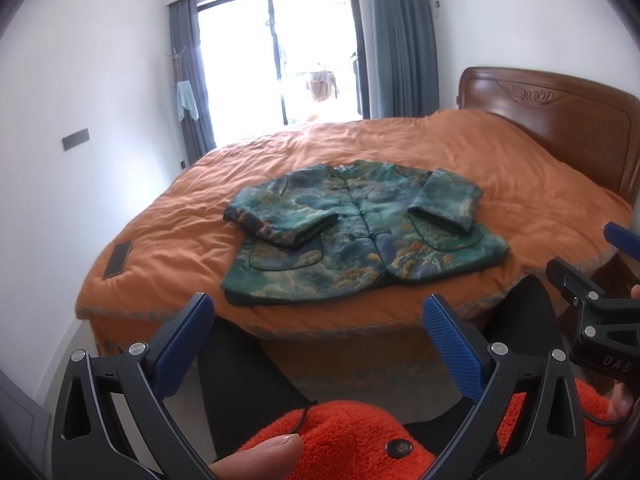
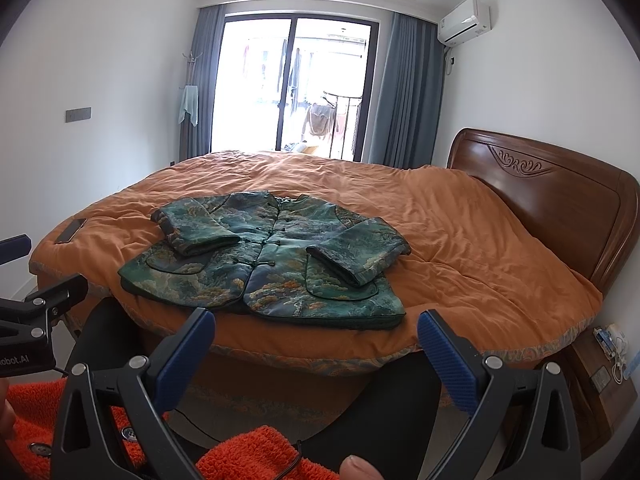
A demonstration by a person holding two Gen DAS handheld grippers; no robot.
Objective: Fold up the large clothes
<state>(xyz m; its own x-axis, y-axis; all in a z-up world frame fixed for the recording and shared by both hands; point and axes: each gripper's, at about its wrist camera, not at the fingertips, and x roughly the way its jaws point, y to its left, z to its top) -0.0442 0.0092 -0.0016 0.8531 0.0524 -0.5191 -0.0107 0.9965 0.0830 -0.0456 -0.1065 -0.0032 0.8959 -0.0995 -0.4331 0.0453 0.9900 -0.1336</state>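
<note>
Lying flat on the orange quilt point(image 1: 500, 184) of the bed, near its foot edge, the green patterned jacket point(image 1: 360, 248) faces up with its front buttoned and both sleeves folded inward across the chest — the cuffs rest on the front panels, either side of the button line. A dark phone point(image 1: 118, 258) sits on the quilt well apart from the jacket, toward the left corner of the bed. The wooden headboard point(image 2: 560, 200) rises at the right, and a glass balcony door point(image 2: 296, 84) with grey-blue curtains fills the far wall.

Both tools hang short of the bed, not touching the garment. The left claw point(image 1: 316, 344) has its blue-padded fingers spread wide with nothing between them; the right claw point(image 2: 316, 350) is likewise spread and holds nothing. In the left wrist view the right tool's black body shows at the right edge, and the reverse holds in the right wrist view.

Below the claws — an orange fleece sleeve point(image 1: 352, 428) with dark buttons, black trousers, and a fingertip at the bottom edge.
</note>
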